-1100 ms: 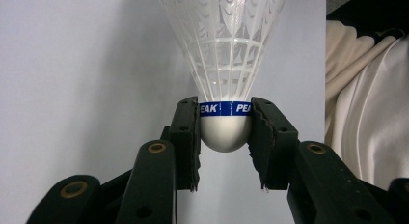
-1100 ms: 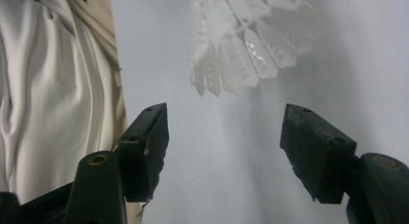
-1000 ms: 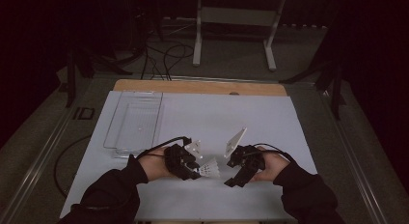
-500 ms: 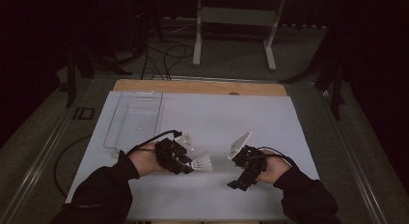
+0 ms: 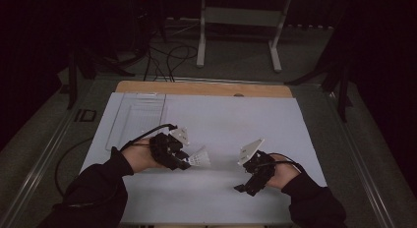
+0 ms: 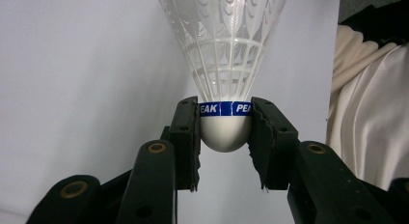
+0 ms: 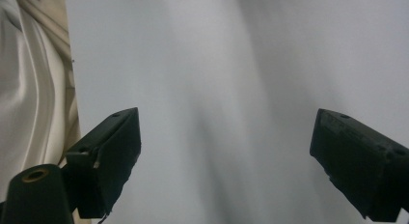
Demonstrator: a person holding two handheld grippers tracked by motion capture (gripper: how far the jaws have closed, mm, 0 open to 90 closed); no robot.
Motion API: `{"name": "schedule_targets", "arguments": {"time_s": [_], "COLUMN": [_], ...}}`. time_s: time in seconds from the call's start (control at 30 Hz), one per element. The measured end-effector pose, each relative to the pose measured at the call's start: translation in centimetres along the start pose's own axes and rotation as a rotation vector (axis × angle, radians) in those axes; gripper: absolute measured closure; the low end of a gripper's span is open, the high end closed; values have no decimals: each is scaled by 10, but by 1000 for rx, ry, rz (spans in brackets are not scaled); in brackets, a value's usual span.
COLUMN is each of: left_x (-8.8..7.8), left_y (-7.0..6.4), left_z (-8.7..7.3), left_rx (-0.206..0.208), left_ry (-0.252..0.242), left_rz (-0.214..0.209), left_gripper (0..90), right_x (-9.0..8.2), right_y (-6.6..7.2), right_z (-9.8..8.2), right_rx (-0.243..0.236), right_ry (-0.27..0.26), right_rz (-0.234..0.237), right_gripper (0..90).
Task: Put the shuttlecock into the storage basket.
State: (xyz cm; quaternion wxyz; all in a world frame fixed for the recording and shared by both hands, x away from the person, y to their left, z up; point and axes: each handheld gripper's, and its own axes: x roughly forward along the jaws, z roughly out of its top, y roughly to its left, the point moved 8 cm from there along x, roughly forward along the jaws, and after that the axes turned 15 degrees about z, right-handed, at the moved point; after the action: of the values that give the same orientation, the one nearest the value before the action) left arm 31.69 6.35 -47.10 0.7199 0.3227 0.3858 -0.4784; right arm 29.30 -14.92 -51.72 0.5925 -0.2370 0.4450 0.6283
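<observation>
White table (image 5: 295,125) w/ clear tray (image 5: 135,117).

One shuttlecock (image 6: 225,74), one clear tray (image 5: 135,117), two hand-held grippers, left (image 5: 186,161) and right (image 5: 243,187).

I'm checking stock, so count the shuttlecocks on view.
1. The white shuttlecock is clamped by its cork base in the left tool, above the white table sheet. The clear tray at the far left looks empty, though it is dim.
</observation>
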Motion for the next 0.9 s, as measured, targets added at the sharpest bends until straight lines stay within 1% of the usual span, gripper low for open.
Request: {"name": "schedule_targets", "arguments": {"time_s": [0.03, 0.13, 0.2, 0.23, 0.3, 0.43, 0.53, 0.6, 0.67, 0.73, 0.77, 0.83, 0.9], "left_x": [-2, -6, -9, -10, -13, -18, -22, -24, -27, -30, -33, -37, -42], "left_y": [2, 7, 10, 12, 16, 24, 31, 35, 40, 44, 46, 52, 57], "left_z": [-1, -4, -6, -7, -10, -17, -22, -25, -28, -30, -31, -34, -37], "left_rx": [-10, -21, -30, -32, -43, -67, -83, -103, -109, -122, -129, -143, -154], "left_ry": [1, 0, -1, -1, -2, -2, 1, -5, -5, -10, -10, -15, -15], "left_rz": [3, 6, 5, 11, 16, 28, 43, 53, 65, 72, 78, 89, 103], "left_gripper": [659, 659, 659, 659, 659, 659, 659, 659, 659, 659, 659, 659, 659], "right_x": [0, 0, 0, 1, 1, 2, 3, 3, 2, 2, 2, 3, 4], "right_y": [-1, 0, 0, 0, -1, -2, -3, -4, -4, -6, -6, -6, -6], "right_z": [0, -2, -4, -4, -6, -10, -13, -15, -16, -18, -18, -20, -23], "right_rx": [1, -3, -11, -9, -9, -5, 0, 4, 9, 6, 8, 7, 10], "right_ry": [-5, -6, 0, -1, -5, -11, -18, -24, -39, -45, -50, -50, -48], "right_rz": [-5, -6, -11, -6, -14, -13, -14, -19, -20, -31, -25, -33, -28], "right_gripper": [107, 107, 107, 106, 106, 107, 107, 107, 107, 107, 107, 107, 107]}}
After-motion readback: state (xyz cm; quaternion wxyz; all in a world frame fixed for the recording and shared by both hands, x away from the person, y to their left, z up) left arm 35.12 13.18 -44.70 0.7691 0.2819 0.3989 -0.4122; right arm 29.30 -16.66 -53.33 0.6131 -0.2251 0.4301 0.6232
